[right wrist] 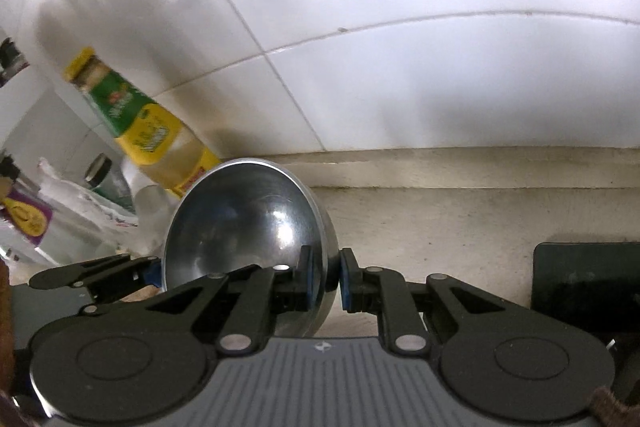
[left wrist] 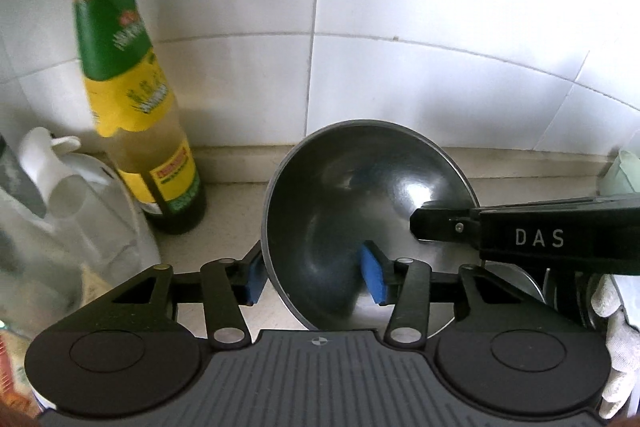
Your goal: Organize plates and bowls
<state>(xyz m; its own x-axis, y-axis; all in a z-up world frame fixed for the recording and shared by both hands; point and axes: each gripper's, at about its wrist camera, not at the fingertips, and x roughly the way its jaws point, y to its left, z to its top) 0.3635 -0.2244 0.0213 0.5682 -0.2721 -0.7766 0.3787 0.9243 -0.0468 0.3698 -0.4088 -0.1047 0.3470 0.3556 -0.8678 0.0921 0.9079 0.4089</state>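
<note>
Here, one bowl (left wrist: 360,195), one bottle (left wrist: 132,99).

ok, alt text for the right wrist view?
The right gripper pinches the rim of a tilted metal bowl above a beige counter. Behind stand a white tiled wall and a yellow-capped bottle.

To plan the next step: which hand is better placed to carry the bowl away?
Right. The right fingers clamp the bowl at its rim; the left fingers straddle its wall, apart, not pressing.
</note>
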